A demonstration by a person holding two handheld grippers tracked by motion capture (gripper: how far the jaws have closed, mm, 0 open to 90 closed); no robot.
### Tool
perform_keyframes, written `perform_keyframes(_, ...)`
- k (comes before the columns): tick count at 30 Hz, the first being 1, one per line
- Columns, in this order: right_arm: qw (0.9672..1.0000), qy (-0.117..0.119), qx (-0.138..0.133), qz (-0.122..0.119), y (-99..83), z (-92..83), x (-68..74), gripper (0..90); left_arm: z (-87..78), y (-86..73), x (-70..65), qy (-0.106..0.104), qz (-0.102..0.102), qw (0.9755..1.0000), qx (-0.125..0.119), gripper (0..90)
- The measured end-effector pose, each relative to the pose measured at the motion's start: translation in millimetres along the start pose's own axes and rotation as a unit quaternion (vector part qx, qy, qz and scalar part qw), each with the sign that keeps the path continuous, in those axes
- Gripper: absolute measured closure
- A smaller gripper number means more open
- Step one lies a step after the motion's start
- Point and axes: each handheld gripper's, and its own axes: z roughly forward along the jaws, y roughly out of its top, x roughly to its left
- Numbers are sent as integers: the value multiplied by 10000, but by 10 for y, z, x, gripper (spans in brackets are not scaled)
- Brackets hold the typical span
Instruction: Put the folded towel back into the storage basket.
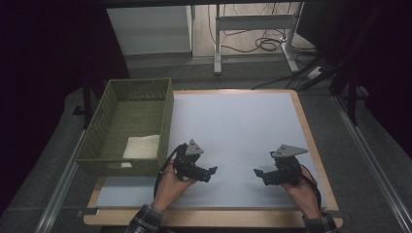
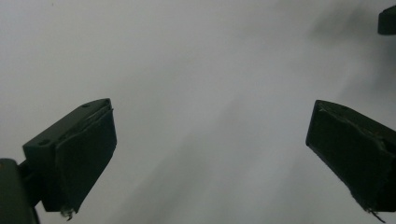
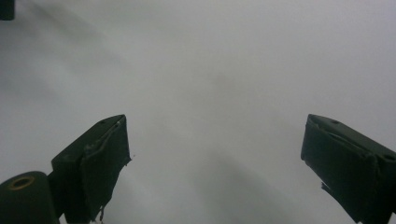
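Surface: white mat [image 1: 233, 131] on the bench, dark room behind.
Left gripper [image 1: 212, 171]: jaws apart, holding nothing, near the front edge.
Right gripper [image 1: 257, 173]: jaws apart, holding nothing, near the front edge.
Cloth [image 1: 142, 145]: folded in the green basket's [image 1: 167, 116] front-right corner, at the bench's left edge.
Handling: probably light and limp; pinch 1 folded edge.

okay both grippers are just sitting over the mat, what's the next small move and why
Probably swing the left gripper left toward the basket and the folded white cloth inside. Both grippers are open and hold nothing, the white mat under them is bare, and the cloth is the one loose thing nearby. The right gripper is farther from it.
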Motion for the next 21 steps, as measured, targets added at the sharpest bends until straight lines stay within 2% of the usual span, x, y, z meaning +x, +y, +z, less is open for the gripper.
perform_keyframes(6, 9999, -32, 134, 66, -166, 28, -38, 75, 28, -200, -13, 115, -45, 9999, 97, 21)
perform_keyframes(9, 9998, -44, 202, 83, -231, 45, -38, 66, 39, -284, -9, 107, -116, 9997, 159, 20)
perform_keyframes(17, 9994, 35, 348, 82, -362, 116, 5, 41, 62, -422, -49, 422, 61, 9977, 518, 15)
perform_keyframes(19, 9993, -40, 369, -18, -358, 122, 25, 39, 83, -451, -58, 468, 126, 9971, 590, 15)
perform_keyframes(21, 9990, -52, 434, -100, -356, 133, 42, 37, 85, -477, -31, 375, 12, 9978, 543, 9)
